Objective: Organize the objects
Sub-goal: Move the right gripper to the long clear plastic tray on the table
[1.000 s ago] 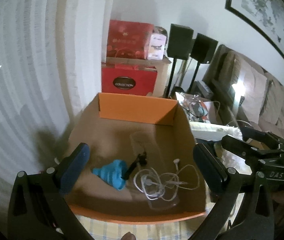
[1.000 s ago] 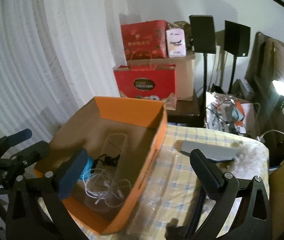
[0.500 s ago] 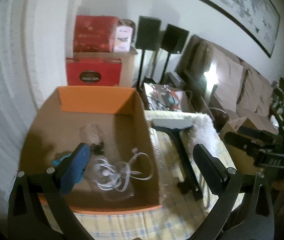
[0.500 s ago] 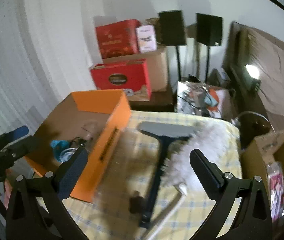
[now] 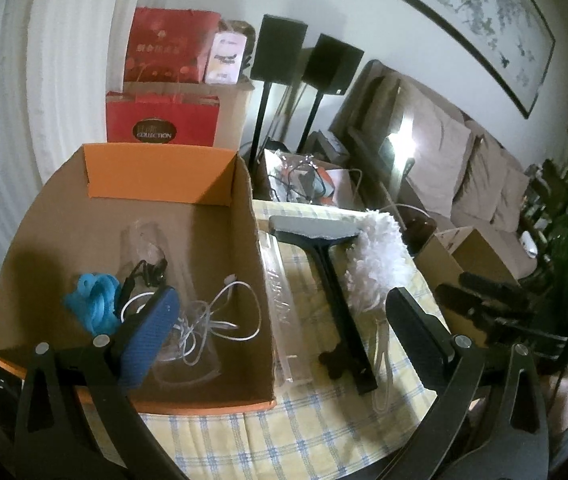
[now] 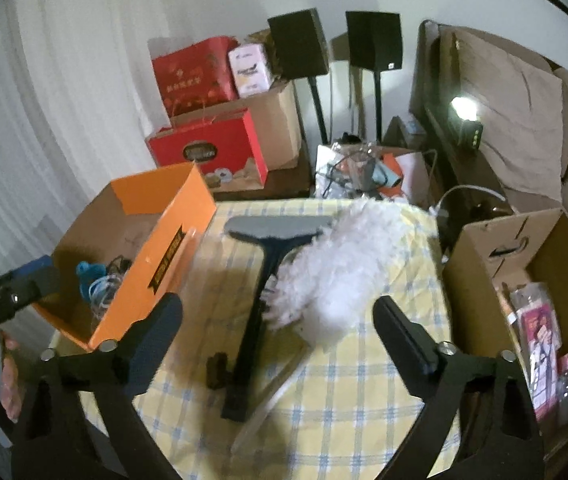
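Partly done, by the look of it: blue thing (image 5: 93,304) and tangled white cable (image 5: 211,316) already in the orange box (image 5: 163,178) at frame left. Left out on the checked tablecloth (image 6: 364,380), mid-frame: black squeegee (image 6: 261,292), handle toward the lower edge, blade crosswise at the top; white duster (image 6: 336,264) touching it, slanting upper right to lower left. Left claw (image 5: 279,328) spread wide, empty. Right claw (image 6: 277,332) just narrowing slightly, nothing pinched.
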`<state>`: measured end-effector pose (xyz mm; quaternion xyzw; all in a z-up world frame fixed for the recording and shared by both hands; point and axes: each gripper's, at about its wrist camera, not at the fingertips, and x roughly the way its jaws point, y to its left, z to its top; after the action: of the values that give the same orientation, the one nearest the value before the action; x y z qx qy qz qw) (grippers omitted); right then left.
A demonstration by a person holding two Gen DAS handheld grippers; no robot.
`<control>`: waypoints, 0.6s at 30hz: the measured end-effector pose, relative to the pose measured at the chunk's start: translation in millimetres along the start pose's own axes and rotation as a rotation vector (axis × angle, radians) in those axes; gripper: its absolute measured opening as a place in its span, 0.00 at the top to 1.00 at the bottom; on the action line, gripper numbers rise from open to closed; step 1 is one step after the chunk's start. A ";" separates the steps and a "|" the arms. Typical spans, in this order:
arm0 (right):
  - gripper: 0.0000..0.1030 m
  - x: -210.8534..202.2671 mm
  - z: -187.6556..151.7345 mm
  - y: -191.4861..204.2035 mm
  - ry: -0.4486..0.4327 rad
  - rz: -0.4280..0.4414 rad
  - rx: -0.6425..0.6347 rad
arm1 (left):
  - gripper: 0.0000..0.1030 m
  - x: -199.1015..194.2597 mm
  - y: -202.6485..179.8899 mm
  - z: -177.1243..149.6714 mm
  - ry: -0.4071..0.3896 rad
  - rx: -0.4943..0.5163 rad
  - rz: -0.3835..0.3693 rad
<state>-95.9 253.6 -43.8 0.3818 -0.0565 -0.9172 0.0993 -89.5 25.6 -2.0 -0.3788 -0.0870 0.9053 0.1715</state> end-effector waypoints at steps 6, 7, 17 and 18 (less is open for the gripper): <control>0.24 23.1 -12.6 21.0 0.051 0.058 -0.019 | 0.00 -2.2 11.0 -4.0 -0.001 -0.030 0.017; 0.25 26.9 -14.6 25.5 0.060 0.069 -0.023 | 0.00 -2.3 12.4 -4.5 -0.001 -0.035 0.019; 0.33 73.1 -29.8 83.0 0.151 0.171 -0.101 | 0.00 -5.7 21.8 -5.8 -0.006 -0.051 0.034; 0.34 77.6 -30.9 86.3 0.161 0.178 -0.103 | 0.00 -5.6 22.5 -5.9 -0.007 -0.053 0.034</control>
<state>-115.4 151.2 -103.5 0.4422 -0.0346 -0.8728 0.2039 -87.2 2.8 -8.9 -0.3816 -0.1049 0.9067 0.1458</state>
